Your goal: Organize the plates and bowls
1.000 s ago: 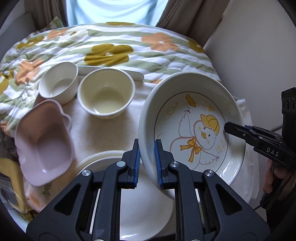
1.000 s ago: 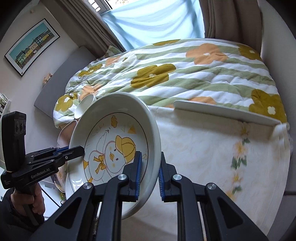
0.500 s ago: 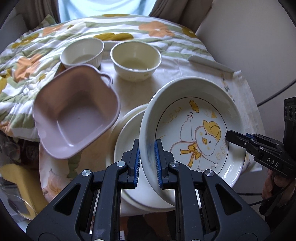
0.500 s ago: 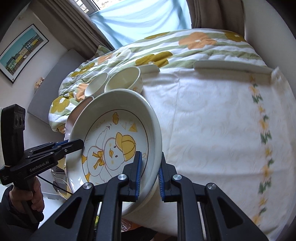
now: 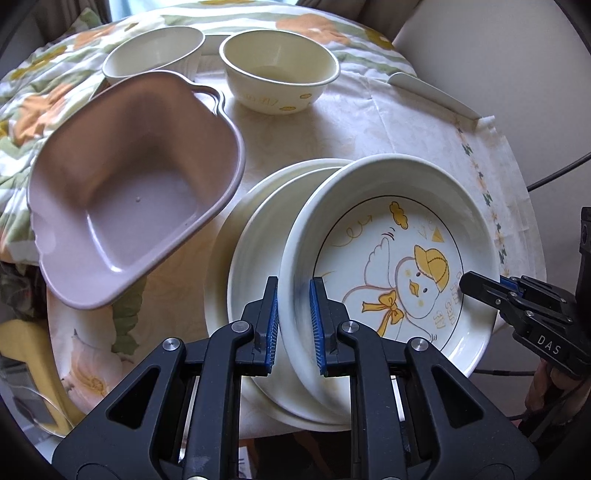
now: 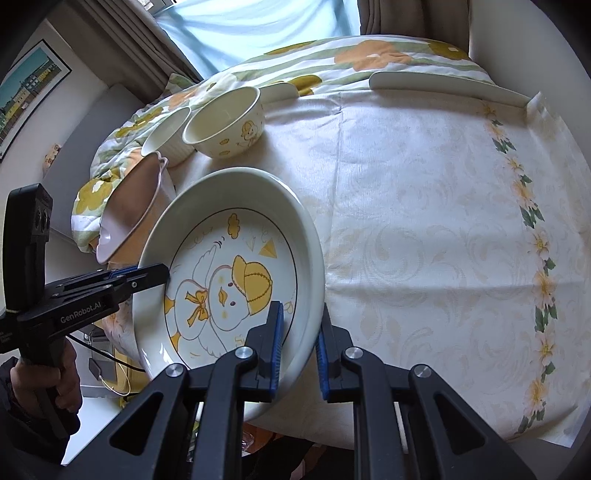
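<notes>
Left-wrist view: two hand-held grippers (image 5: pixel 294 325) (image 6: pixel 300 341) clamp one duck plate (image 5: pixel 391 266); two bowls (image 5: pixel 279 70) behind.

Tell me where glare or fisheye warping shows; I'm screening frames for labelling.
Left wrist view: soft window sheen on the pink dish, table edge bowed, dark vignette corners. Right wrist view: window blown out pale blue, duck plate sharp, tablecloth curved.

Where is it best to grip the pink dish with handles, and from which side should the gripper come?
Grip the pink dish by its thin raised rim near the looped handle, coming from above with one pad inside and one outside. It sits tilted, and its wide sloping walls probably offer no other narrow edge.
</notes>
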Motion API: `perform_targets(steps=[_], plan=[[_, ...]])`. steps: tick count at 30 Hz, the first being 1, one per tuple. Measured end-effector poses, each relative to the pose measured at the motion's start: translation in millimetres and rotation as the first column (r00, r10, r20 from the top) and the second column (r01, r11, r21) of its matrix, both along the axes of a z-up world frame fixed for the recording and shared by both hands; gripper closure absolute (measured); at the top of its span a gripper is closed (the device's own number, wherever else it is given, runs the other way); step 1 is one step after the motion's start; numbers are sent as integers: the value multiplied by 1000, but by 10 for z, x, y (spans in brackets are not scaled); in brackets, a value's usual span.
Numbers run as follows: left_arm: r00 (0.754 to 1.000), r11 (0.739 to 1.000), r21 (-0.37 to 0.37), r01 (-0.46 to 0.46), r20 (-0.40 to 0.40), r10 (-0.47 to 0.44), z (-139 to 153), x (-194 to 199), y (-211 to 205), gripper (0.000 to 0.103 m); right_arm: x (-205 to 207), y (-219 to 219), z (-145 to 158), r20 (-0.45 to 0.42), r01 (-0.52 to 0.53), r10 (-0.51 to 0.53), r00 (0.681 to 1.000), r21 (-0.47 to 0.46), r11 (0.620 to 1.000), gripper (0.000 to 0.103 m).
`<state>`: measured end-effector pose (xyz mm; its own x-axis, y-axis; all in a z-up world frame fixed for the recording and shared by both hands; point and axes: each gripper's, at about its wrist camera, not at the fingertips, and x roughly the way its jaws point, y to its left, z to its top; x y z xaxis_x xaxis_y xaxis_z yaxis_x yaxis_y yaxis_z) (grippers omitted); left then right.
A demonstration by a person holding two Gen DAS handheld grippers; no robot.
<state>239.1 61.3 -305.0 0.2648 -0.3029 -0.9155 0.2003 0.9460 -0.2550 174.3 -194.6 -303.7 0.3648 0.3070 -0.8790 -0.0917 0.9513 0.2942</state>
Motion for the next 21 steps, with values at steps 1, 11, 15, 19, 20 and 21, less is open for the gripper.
perform_targets(steps=[1,11,15,19,20,21], plan=[[1000,1000,4,0,-2,0,-4,15,7,89,-5,0,1,1,1,-1,1000,1,1000,88],[999,990,138,10,45,-16,-41,1,-107,88,21,55,45,20,-32,32,999,-20,999,88],[993,969,243,36,102,-63,-14,-68,-223,88,30,57,42,23,-45,45,999,-27,999,88],[980,930,363,62,153,-125,1,-150,-366,87,27,79,49,29,-58,59,998,-43,997,88],[978,923,380,65,159,-135,4,-161,-385,87,30,83,51,31,-62,64,997,-47,997,88],[977,917,392,66,163,-140,5,-167,-394,87,33,88,52,32,-67,68,997,-52,996,88]])
